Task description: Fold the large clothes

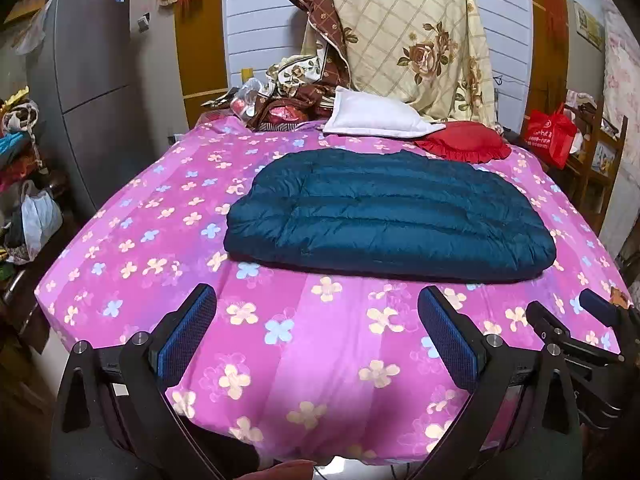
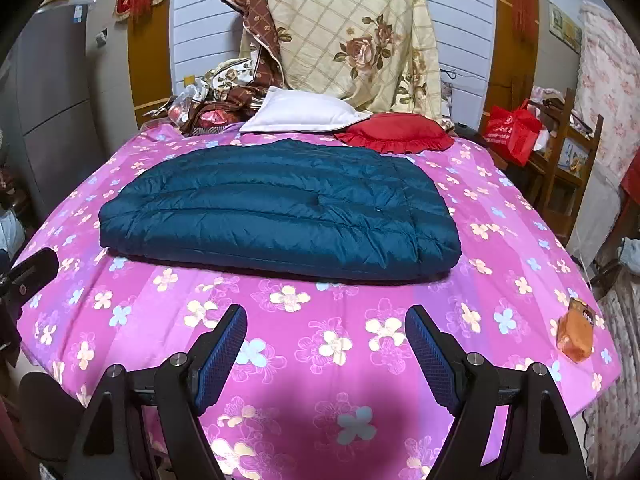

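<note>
A dark teal quilted down jacket (image 1: 388, 216) lies folded into a flat rectangle on the pink flowered bed sheet (image 1: 280, 360); it also shows in the right wrist view (image 2: 280, 208). My left gripper (image 1: 318, 296) is open and empty, over the sheet in front of the jacket's near edge. My right gripper (image 2: 326, 316) is open and empty, also short of the jacket's near edge. The right gripper's tip shows at the right edge of the left wrist view (image 1: 600, 308). The left gripper's tip shows at the left edge of the right wrist view (image 2: 36, 266).
A white pillow (image 2: 300, 114) and a red frilled cushion (image 2: 396, 132) lie at the bed's far end, under a hanging cream floral quilt (image 2: 352, 32). An orange packet (image 2: 576, 334) sits near the bed's right edge. A grey fridge (image 1: 92, 80) stands left, a red bag (image 2: 512, 132) right.
</note>
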`<state>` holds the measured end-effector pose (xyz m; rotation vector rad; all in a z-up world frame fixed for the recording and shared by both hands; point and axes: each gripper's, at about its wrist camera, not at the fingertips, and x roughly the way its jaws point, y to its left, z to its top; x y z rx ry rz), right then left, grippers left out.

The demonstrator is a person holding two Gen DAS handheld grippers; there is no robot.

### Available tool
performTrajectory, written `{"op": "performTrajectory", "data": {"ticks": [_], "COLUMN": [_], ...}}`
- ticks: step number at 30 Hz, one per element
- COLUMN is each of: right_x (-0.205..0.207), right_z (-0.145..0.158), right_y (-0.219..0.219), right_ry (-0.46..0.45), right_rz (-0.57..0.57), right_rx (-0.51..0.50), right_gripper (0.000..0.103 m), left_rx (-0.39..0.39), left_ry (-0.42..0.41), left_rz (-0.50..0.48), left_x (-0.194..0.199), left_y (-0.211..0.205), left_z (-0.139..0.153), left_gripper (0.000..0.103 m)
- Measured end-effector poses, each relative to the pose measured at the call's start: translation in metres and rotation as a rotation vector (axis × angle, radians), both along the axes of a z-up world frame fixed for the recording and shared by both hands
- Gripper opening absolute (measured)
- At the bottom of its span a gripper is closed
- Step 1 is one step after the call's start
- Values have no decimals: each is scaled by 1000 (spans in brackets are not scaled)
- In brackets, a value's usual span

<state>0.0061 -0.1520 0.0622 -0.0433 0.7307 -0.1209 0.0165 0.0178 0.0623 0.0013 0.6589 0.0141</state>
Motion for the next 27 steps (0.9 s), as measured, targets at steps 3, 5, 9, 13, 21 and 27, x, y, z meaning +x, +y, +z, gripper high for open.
{"op": "performTrajectory", "data": {"ticks": [3,5,9,13,21,27], "right_x": [0,0,0,1,2,3], "right_z": [0,0,0,-1,-4,-6], "right_y": [0,0,0,0,0,-2], "right_ry": [6,9,12,19,29,38], "right_rz": [-4,-6,-9,-13,-18,-22], "right_rx": [-1,-1,-1,4,2,1], "right_gripper": [79,79,79,79,79,79], "left_rx": [-1,-1,0,-3,-6,-2], "left_ry": [10,16,22,30,35,41], "left_rz": [-5,-7,-7,-6,-8,-14], "left_x": [1,1,1,2,1,1], "left_y": [-2,-2,-3,-3,-3,-6], "left_z": [-3,-4,-7,-10,-13,-15], "left_gripper": [101,101,101,101,101,101]}}
